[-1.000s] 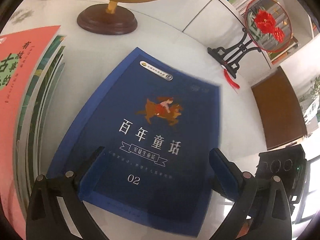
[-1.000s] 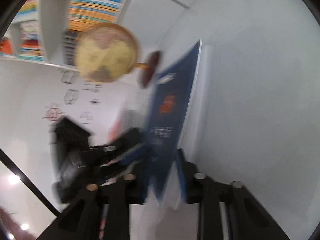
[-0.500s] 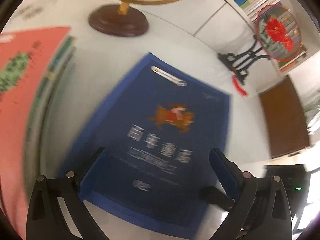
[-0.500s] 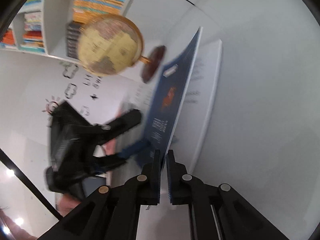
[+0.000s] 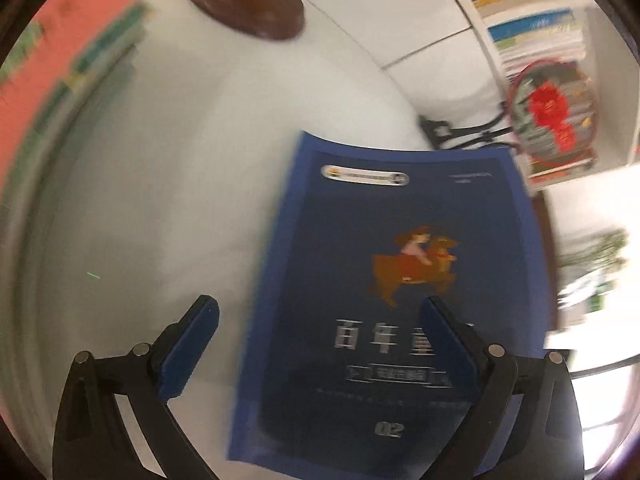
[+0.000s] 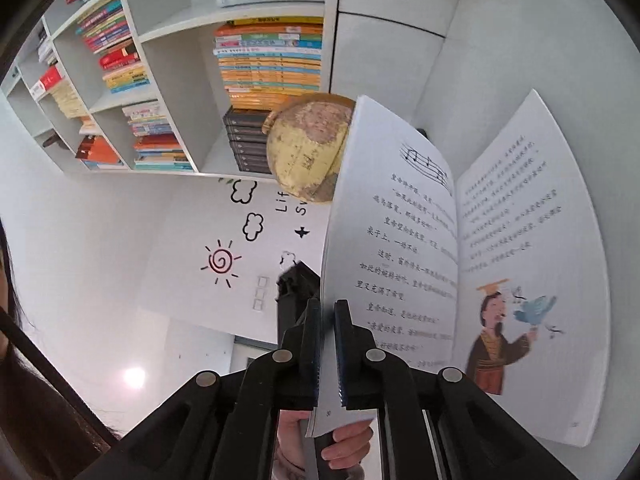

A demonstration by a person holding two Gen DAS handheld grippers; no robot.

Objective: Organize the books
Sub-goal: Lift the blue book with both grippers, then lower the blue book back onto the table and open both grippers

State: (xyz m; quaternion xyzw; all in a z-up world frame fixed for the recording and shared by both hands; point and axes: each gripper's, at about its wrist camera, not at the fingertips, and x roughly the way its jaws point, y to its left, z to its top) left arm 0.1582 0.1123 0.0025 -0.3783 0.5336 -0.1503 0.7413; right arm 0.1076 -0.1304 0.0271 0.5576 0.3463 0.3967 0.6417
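Note:
A dark blue book with a rider picture on its cover fills the right half of the left wrist view, its cover raised off the white table. My left gripper stands open in front of it, its right finger over the cover and nothing pressed between its pads. In the right wrist view my right gripper is shut on the edge of the book's cover and front pages. That part stands up while the rest of the book lies open, showing text and a drawn figure.
A globe on a brown base stands at the back of the table. A stack of books topped by a pink cover lies at the left. A red flower ornament stands at the right. Shelves full of books line the wall.
The right gripper has risen with the book's front part, and the book now gapes open showing its inside pages. In the left wrist view the book has swung right; the left gripper stays open.

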